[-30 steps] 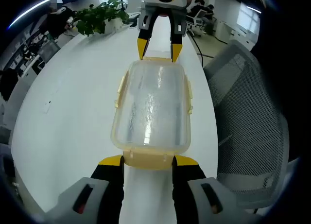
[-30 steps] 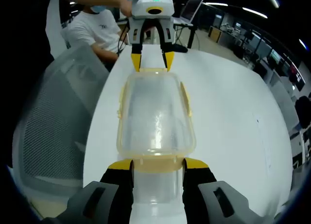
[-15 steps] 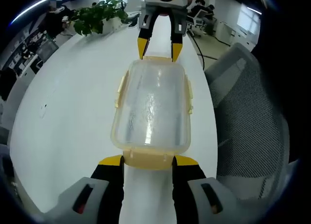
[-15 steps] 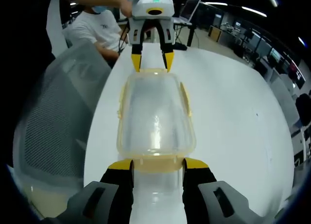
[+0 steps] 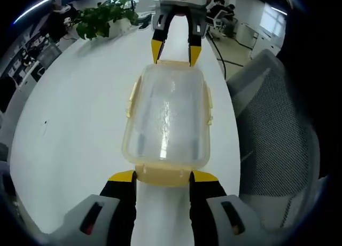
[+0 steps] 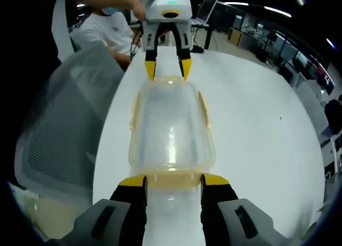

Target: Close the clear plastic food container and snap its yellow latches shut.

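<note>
While each gripper's yellow-tipped fingers [image 5: 122, 176] stand spread about as wide as the container's short end, they flank its yellow end latch [image 5: 162, 174] rather than pinching it; whether the tips touch the plastic cannot be told. The left gripper [image 5: 162, 177] and the right gripper [image 6: 171, 181] face each other from opposite ends, likely to steady the box for latching. Between them the clear plastic food container [image 5: 166, 115], lid already on, lies lengthwise on the white surface [image 5: 75, 107], beside a mesh office chair [image 5: 275, 123].

Mesh chair [image 5: 278, 128] crowds table [image 5: 75, 112], bare opposite.
</note>
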The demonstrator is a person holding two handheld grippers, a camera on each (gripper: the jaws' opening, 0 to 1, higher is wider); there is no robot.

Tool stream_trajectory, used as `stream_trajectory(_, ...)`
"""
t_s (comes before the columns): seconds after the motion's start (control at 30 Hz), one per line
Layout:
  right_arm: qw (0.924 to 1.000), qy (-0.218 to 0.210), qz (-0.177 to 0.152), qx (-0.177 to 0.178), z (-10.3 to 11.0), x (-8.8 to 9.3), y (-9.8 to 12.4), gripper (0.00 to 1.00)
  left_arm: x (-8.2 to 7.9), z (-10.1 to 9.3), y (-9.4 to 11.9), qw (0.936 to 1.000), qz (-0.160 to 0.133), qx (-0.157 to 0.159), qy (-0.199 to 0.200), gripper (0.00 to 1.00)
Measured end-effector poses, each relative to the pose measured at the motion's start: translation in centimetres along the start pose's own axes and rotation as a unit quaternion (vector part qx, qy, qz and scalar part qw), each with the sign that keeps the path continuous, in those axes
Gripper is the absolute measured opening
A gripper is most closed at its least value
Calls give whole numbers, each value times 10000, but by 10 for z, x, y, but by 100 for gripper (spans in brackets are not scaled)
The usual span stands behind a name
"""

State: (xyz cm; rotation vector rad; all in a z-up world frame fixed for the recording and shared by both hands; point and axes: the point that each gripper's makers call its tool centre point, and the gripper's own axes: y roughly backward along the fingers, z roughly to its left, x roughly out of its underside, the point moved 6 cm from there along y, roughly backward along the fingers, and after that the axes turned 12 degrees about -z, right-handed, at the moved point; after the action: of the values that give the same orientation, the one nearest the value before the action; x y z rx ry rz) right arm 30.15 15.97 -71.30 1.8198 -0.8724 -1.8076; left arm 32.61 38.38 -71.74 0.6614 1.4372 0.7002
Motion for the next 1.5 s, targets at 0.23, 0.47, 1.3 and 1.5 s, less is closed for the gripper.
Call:
stream_trajectory(0.23,10000,-24,27,-6,-1,13,9,38,-12,-1,-10,10000,-40,35,9,37)
stream_trajectory(0.47,10000,12,65,-21,0,21,17,38,-20,-4,-18,9999,-71,62,67,37)
stream_trajectory(1.3,10000,-19,50,48,4,36,26,39,-34,-6,-34,9999,146,59,-22,37)
stream_trajectory(1.5,10000,5,96,27,3,38,21,39,-32,-5,-34,9998,189,70,9,37)
